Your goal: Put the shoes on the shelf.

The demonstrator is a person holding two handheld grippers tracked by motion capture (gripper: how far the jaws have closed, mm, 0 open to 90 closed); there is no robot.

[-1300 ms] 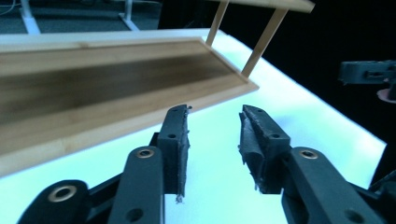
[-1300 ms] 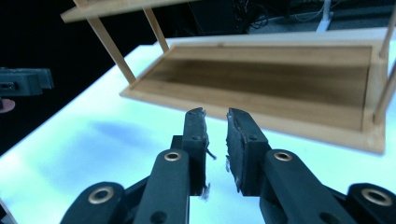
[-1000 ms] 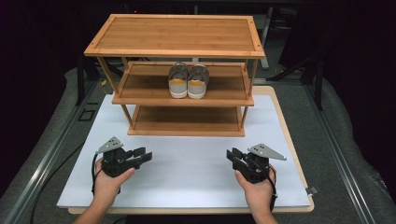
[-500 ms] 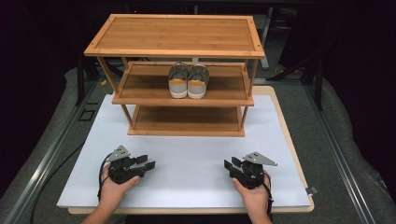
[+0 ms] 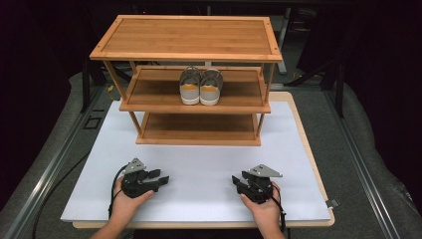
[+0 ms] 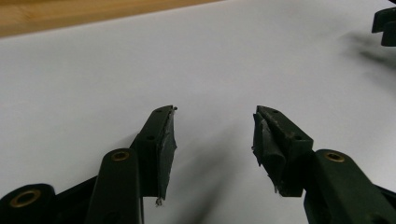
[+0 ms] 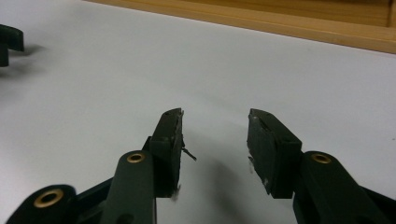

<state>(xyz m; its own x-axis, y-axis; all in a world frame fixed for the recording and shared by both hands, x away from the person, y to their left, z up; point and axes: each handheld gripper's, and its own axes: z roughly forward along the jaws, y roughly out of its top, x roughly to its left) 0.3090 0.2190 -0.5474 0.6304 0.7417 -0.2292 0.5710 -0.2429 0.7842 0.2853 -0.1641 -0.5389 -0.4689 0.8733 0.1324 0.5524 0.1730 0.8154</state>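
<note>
My left gripper [image 5: 161,178] rests low on the white board [image 5: 209,159] at the front left, pointing right. My right gripper [image 5: 238,180] sits at the front right, pointing left toward it. Both stand open; their jaws have just been opening, with nothing between them. In the left gripper view the left gripper [image 6: 215,126] has only bare white board between its worn pads [image 6: 166,140]. The right gripper view shows the same for the right gripper [image 7: 215,128]. A pair of grey shoes [image 5: 200,87] stands on the middle shelf of a wooden rack [image 5: 186,37], well beyond both grippers.
The rack's bottom shelf [image 5: 199,127] is bare and rests on the board's far half. Black cables trail from both grippers over the front edge. Grey padding and a metal rail [image 5: 54,159] flank the board. The rack's base edge [image 7: 280,21] runs across the top of the right gripper view.
Both hands have sunk toward the white board and drawn slightly nearer the front edge. Both pairs of jaws stand wider apart than a second ago.
</note>
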